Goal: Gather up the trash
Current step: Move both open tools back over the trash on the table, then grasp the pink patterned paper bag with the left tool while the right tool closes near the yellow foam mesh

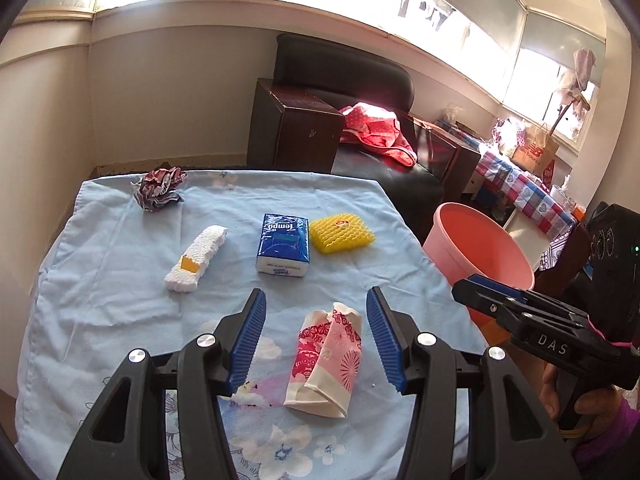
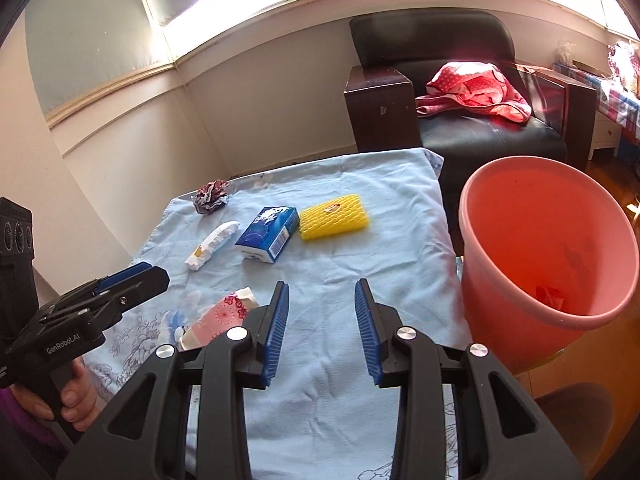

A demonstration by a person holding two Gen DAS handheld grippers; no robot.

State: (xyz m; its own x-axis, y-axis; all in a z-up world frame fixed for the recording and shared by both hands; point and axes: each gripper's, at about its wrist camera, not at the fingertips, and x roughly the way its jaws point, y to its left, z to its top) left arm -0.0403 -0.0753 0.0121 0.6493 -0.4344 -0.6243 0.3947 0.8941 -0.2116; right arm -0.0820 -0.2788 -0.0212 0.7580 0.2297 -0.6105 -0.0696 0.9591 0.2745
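A flattened pink paper cup (image 1: 328, 356) lies on the pale blue cloth (image 1: 120, 320), below and between the spread fingers of my left gripper (image 1: 316, 293), whose pads do not touch it. Farther back lie a white foam piece (image 1: 196, 258), a blue tissue pack (image 1: 283, 244), a yellow foam net (image 1: 342, 233) and a crumpled paper ball (image 1: 160, 188). My right gripper (image 2: 322, 285) hangs open over bare cloth with nothing between its fingers. Right of it stands the pink bucket (image 2: 500, 208), with a red scrap (image 2: 552, 296) at its bottom.
A black armchair (image 2: 432, 36) with a red dotted cloth (image 2: 476, 84) and a dark wooden box (image 2: 380, 108) stand behind the table. A checked tablecloth (image 1: 520, 188) with bags on it is at the far right. A hand (image 2: 76, 400) grips the left tool.
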